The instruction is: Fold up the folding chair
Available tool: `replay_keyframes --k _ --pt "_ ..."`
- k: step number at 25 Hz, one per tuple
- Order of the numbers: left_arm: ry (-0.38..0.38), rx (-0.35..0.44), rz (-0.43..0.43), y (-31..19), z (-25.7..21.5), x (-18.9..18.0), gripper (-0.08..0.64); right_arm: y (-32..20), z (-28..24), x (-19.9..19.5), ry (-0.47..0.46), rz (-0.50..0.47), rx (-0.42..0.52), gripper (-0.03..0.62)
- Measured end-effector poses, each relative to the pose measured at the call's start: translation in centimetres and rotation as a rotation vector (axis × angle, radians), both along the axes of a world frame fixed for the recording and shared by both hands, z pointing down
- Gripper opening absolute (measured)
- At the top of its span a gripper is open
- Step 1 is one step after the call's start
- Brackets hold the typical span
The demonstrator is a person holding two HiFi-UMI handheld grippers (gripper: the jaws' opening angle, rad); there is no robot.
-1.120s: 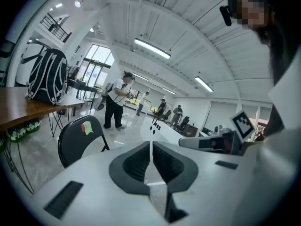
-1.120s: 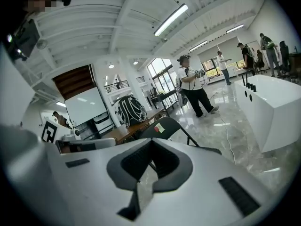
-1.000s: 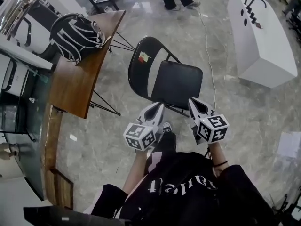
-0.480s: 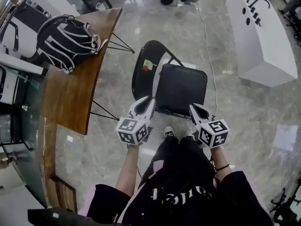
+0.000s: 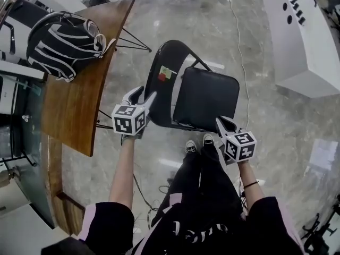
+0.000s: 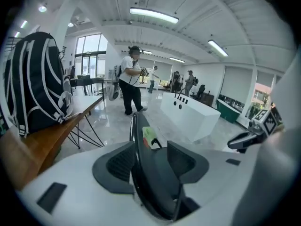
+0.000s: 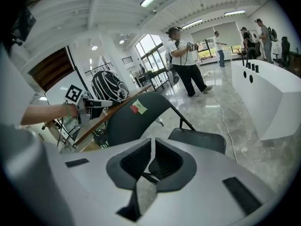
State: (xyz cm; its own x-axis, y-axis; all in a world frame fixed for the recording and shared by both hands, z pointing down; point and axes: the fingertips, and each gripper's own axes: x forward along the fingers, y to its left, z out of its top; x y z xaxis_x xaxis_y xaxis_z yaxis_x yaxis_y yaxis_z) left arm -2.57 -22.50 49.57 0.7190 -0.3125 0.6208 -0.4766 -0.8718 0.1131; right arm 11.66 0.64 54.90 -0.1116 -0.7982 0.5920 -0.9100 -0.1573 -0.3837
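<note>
- Grey marble floor, glossy: chair stands on it unfolded, just ahead of the person's shoes, with its seat level
- Backrest: black, rounded and upright, at the seat's left in the head view; its rim runs away from the person, and it carries a sticker
- Left gripper: the nearer one to the backrest; its jaws have just been opening and stand wide, with the backrest rim between them, close by the left pad and clear of the right, so not clamped
- Right gripper: jaws together with nothing in them, tip just beside the seat's near right corner
- Likely next move, as a judgement: the left closes on the rim to steady it and the right lifts the seat's edge toward the backrest
- Desk: wood top on wire legs, just beside the backrest on the left, leaving little room to swing that way
- Backpack: black with white stripes, on the desk's far end, apart from the chair
- Cable: lies on the floor beyond the seat
- White bench: far right, well apart
- People in the background: standing, well apart
</note>
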Motion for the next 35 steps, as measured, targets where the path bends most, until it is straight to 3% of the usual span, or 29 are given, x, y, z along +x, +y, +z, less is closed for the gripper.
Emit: replay_keyframes --k 7,10,16,25,28,32,35 --pt "-0.113 -0.079 0.028 -4.2 5.5 1.6 0.199 0.5 7.8 3.2 -0.016 -0.018 -0.094 0.023" --pt "-0.132 -0.108 0.038 -4.9 6.8 2.4 0.199 1.0 11.1 4.2 -0.026 -0.047 -0.134 0.110" --pt "-0.169 -0.097 0.039 -5.1 7.5 3.2 0.189 2.1 17.3 8.4 -0.048 0.007 -0.183 0.150" --pt "-0.146 -0.114 0.010 -5.5 8.0 3.7 0.172 5.1 30.8 15.3 -0.170 0.097 -0.281 0.264" --pt "-0.132 -0.116 0.009 -5.5 8.1 3.7 0.170 6.5 35.0 16.7 -0.199 0.107 -0.323 0.276" --pt "-0.136 -0.099 0.012 -5.5 8.0 4.2 0.170 6.7 38.7 17.3 -0.330 0.119 -0.312 0.285" --pt "-0.125 -0.102 0.008 -5.1 7.8 5.0 0.170 6.3 40.7 17.5 -0.360 0.107 -0.320 0.295"
